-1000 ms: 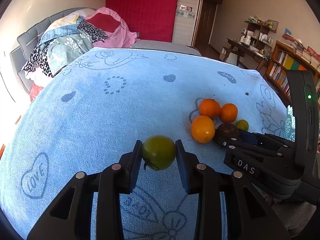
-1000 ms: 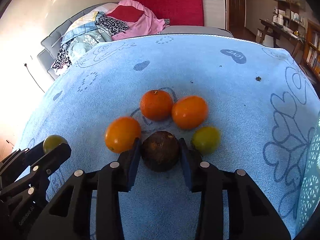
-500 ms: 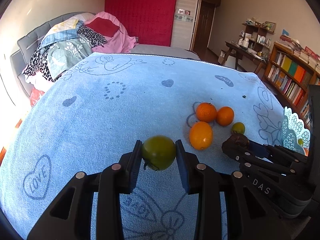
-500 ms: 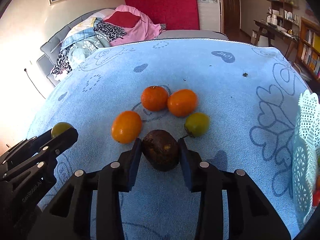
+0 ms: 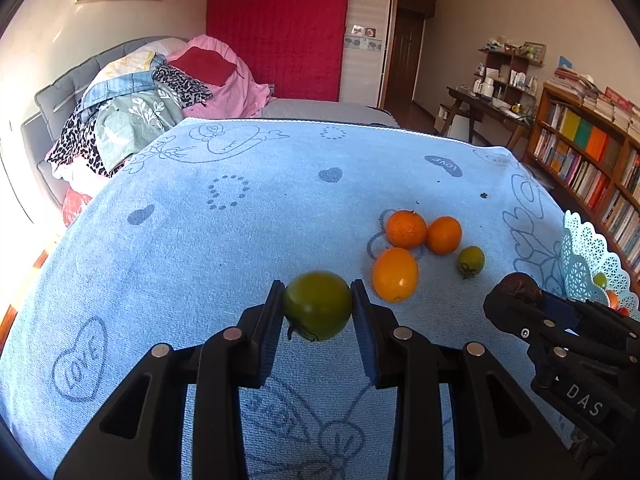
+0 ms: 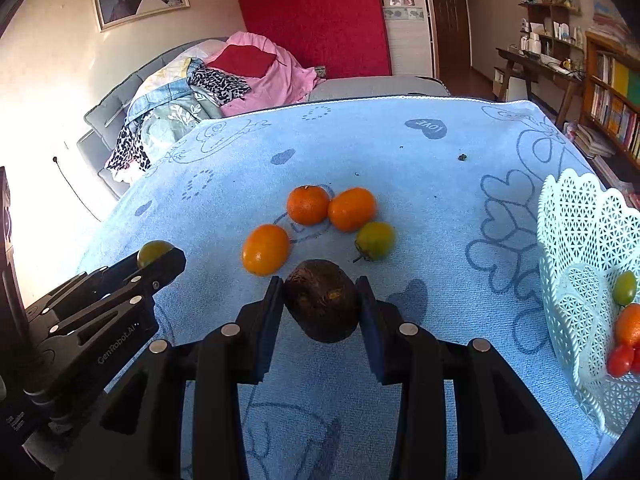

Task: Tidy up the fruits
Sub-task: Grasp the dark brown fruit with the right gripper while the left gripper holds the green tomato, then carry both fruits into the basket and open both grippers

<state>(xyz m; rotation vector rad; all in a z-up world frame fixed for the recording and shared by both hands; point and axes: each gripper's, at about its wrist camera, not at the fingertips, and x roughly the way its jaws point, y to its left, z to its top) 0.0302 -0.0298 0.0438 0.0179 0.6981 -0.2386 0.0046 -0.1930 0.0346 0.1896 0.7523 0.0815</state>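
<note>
You are partway through sorting: your left gripper (image 5: 318,312) has its jaws clamped on a green tomato (image 5: 318,306), held above the blue cloth of the tabletop (image 5: 200,248), and your right gripper (image 6: 320,306) has its jaws clamped on a dark brown wrinkled fruit (image 6: 322,300), also lifted clear, judging by the shadow on the cloth below it. Neither has reached the white lattice basket (image 6: 576,240), which stands at the right edge of the tabletop, closer to your right gripper than to the left. The basket already holds a few pieces: a small green fruit (image 6: 625,288), an orange fruit (image 6: 630,324) and something small and red (image 6: 620,360) low against its wall; its far side is cut off, so you cannot tell what else lies in it. Four fruits remain on the cloth in a loose cluster ahead of you: two round oranges (image 6: 308,205) touching each other, a more oval orange one (image 6: 265,249) just nearer, and a second green tomato (image 6: 375,240) just beside the pair. So, as it looks, two pieces are in hand and four more are left to collect.
</note>
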